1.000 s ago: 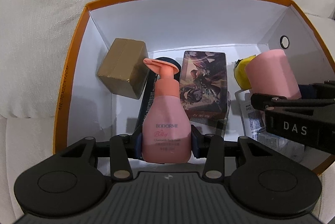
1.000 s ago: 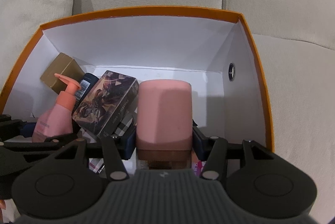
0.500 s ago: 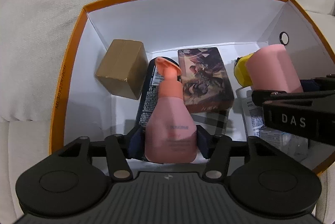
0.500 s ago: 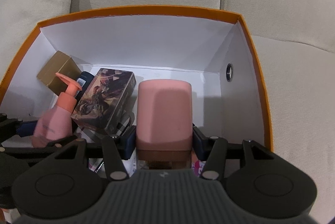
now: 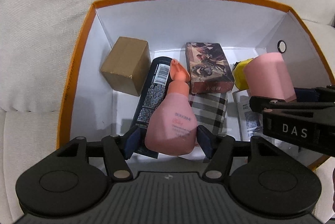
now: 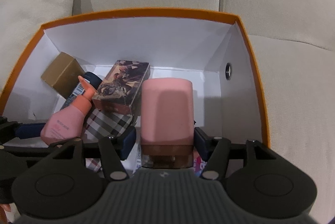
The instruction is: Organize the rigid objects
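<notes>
An orange box with white inner walls point(image 5: 75, 77) sits on a beige sofa. My left gripper point(image 5: 167, 140) is low inside it and its jaws are opening. The pink pump bottle point(image 5: 173, 123) lies tilted between the pads, resting on a dark barcoded can point(image 5: 152, 94), with a gap at the left pad. My right gripper point(image 6: 163, 142) is also opening around a container with a pink cap point(image 6: 166, 110). That container stands upright and the left pad is clear of it. In the left wrist view the right gripper point(image 5: 293, 119) is at the right.
Also in the box are a gold carton point(image 5: 125, 66) at the back left, an illustrated card box point(image 5: 207, 64), a plaid packet point(image 5: 209, 113), a yellow item point(image 5: 238, 73) and a white tube point(image 5: 247, 115). The box's right wall has a grommet hole point(image 6: 228, 73). Sofa cushions surround the box.
The left jaws have spread off the pump bottle, which tipped from upright onto the dark can. The right jaws have widened away from the pink-capped container. Neither hand has shifted much.
</notes>
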The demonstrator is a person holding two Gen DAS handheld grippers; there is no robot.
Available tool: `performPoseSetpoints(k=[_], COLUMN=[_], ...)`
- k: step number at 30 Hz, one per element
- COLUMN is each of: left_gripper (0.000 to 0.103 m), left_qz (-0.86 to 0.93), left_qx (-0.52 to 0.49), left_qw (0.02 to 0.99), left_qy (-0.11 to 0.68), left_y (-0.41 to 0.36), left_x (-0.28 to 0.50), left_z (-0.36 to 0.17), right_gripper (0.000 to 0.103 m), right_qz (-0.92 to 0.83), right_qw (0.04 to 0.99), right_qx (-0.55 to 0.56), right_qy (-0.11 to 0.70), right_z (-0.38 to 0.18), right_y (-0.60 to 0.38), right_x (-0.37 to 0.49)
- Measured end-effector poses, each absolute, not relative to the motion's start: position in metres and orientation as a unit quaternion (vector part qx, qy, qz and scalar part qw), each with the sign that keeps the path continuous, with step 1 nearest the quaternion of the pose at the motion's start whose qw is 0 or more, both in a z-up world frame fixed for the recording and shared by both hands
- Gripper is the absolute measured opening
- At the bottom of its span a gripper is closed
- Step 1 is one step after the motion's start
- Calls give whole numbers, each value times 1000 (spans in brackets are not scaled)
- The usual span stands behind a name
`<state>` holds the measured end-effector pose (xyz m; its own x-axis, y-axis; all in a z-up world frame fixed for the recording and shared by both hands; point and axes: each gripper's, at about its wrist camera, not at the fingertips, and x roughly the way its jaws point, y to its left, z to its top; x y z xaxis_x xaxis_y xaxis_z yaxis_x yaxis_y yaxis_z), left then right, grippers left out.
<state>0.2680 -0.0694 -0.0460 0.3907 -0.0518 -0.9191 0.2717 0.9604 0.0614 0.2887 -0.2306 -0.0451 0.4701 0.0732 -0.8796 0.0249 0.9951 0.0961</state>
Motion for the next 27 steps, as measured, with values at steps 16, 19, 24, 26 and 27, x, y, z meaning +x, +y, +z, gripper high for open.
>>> performPoseSetpoints(k=[16,19,24,26,27], left_gripper=[82,86,87,87,87], left_qz=[-99,-99,-106,-106,-106], left_qx=[84,80,66,62,60], left_qw=[847,851,851,850,849], left_qy=[516,510,509,512,514], left_y=[-59,-57,-50,-48,-46], left_x=[247,238,223,217,214], left_z=[-1,12,29,33,35], right_gripper=[68,69,71,73,73], right_qz=[10,6,-4,-8,-10], right_qw=[870,872,876,878,878], right_qx=[39,38,31,29,29], right_qy=[491,488,481,478,478], right_z=[0,10,27,33,37], right_y=[-230,-232,-234,-234,-234], right_x=[262,254,236,229,224])
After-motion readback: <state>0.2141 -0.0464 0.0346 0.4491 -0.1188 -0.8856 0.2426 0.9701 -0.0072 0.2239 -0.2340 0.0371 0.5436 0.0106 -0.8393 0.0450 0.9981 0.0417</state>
